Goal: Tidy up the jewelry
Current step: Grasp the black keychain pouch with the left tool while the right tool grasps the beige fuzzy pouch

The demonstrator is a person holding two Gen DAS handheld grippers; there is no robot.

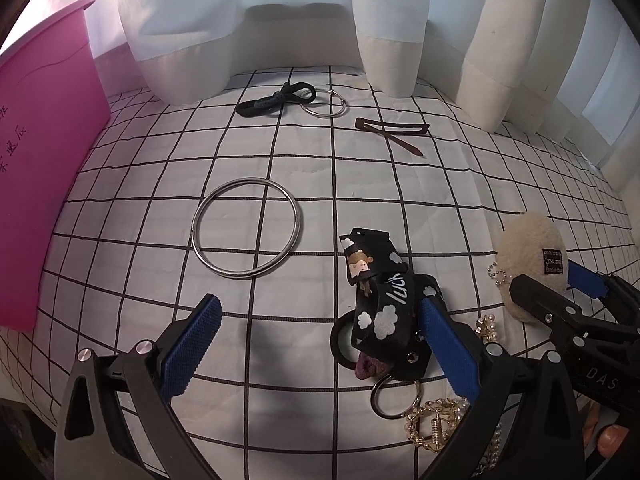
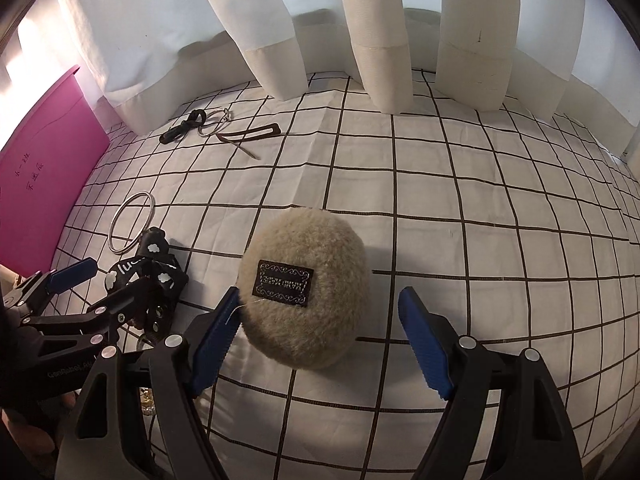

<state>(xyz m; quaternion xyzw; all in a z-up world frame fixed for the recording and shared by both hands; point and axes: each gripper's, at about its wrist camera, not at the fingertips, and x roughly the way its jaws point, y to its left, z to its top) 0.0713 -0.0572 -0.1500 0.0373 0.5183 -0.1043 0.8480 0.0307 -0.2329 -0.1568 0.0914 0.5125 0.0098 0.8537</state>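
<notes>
The left gripper (image 1: 320,332) hangs low with its blue-padded jaws spread wide, nothing clamped between them. The right gripper (image 2: 320,336) sits just beside it, to its right, jaws likewise spread. Fingertips (image 1: 610,438) of the holding hand show behind it, probably the right hand's.

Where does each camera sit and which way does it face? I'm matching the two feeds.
Left wrist: on the left gripper, facing the curtain across the grid cloth; its open blue fingers flank the black strap.
Right wrist: on the right gripper, open around the fluffy pouch.
Shared: pouch, strap, silver bangle, pink bin, each other's gripper.
</notes>
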